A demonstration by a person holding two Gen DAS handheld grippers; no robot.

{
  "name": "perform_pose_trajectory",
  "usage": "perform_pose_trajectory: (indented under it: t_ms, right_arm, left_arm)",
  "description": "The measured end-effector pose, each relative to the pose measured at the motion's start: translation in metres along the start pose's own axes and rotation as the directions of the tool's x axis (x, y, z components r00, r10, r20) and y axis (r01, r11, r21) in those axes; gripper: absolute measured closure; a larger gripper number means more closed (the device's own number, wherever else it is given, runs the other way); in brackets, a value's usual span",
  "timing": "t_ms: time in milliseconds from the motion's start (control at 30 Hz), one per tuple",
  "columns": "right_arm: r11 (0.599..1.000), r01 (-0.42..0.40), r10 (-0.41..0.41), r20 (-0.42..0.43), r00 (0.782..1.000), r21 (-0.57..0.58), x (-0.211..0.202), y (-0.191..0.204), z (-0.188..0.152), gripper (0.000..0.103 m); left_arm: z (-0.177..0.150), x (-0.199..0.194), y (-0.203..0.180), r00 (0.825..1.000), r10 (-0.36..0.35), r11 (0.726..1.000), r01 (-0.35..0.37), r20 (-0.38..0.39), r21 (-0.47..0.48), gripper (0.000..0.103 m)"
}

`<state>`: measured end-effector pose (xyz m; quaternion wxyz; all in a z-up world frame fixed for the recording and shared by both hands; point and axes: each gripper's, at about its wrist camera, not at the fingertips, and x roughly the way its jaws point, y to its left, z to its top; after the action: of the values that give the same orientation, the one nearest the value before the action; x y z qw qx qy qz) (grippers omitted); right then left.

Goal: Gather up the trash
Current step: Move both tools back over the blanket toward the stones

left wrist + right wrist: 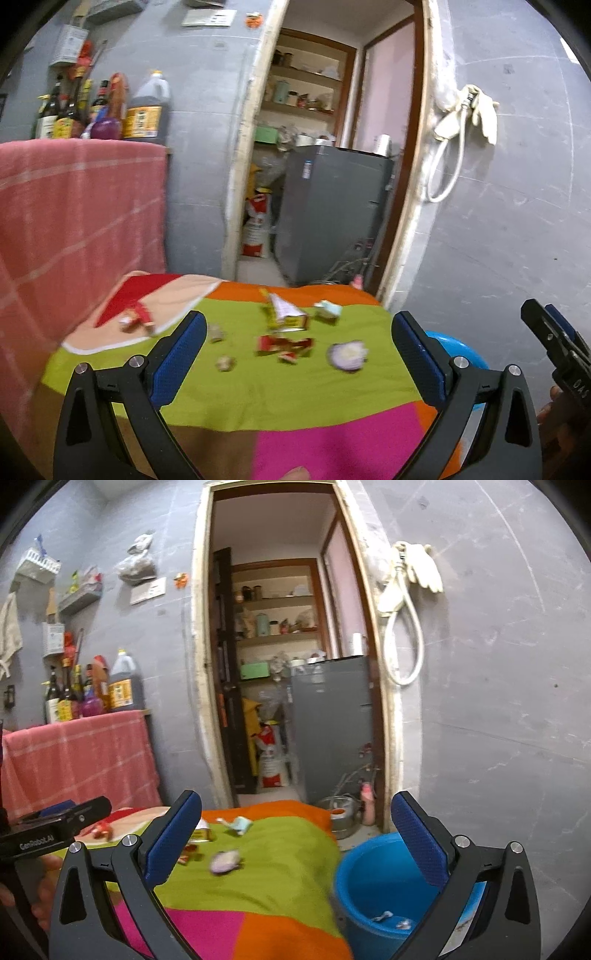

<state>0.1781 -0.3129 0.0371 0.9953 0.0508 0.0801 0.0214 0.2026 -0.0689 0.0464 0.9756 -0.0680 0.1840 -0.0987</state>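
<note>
Both sets of black tongs with blue pads, left [297,354] and right [295,843], gaping wide with nothing between them. Looking out at light crumpled wrappers like the torn red-and-yellow carton [285,346] and a soft cut purple onion half [347,355] on the multicoloured patchwork cloth [258,391], so probably pinching edges gently. Struggling with blur on the smaller bits, and only partly seeing into the round blue plastic bucket [373,882] beside the cloth.

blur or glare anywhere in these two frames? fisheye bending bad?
Left wrist view: trash on the patchwork cloth smeared, onion half soft. Right wrist view: onion half smeared, blue bucket rim soft. Both views: door frame bows, corners vignetted, no strong glare.
</note>
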Motion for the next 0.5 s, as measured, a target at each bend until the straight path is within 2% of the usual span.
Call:
perform_pose_trajectory:
  t_ms: [267, 500]
  right_arm:
    - [0.997, -0.075, 0.074, -0.015, 0.997, -0.018, 0.012, 0.046, -0.008, 0.000]
    - [0.990, -0.136, 0.133, -0.089, 0.987, -0.032, 0.034, 0.071, -0.025, 0.000]
  left_arm:
    - [-0.013, -0.020, 0.052, 0.995, 0.102, 0.994, -0.102, 0.001, -0.033, 0.005]
    - [-0.029, -0.021, 0.095, 0.982, 0.186, 0.981, -0.188, -0.043, -0.054, 0.005]
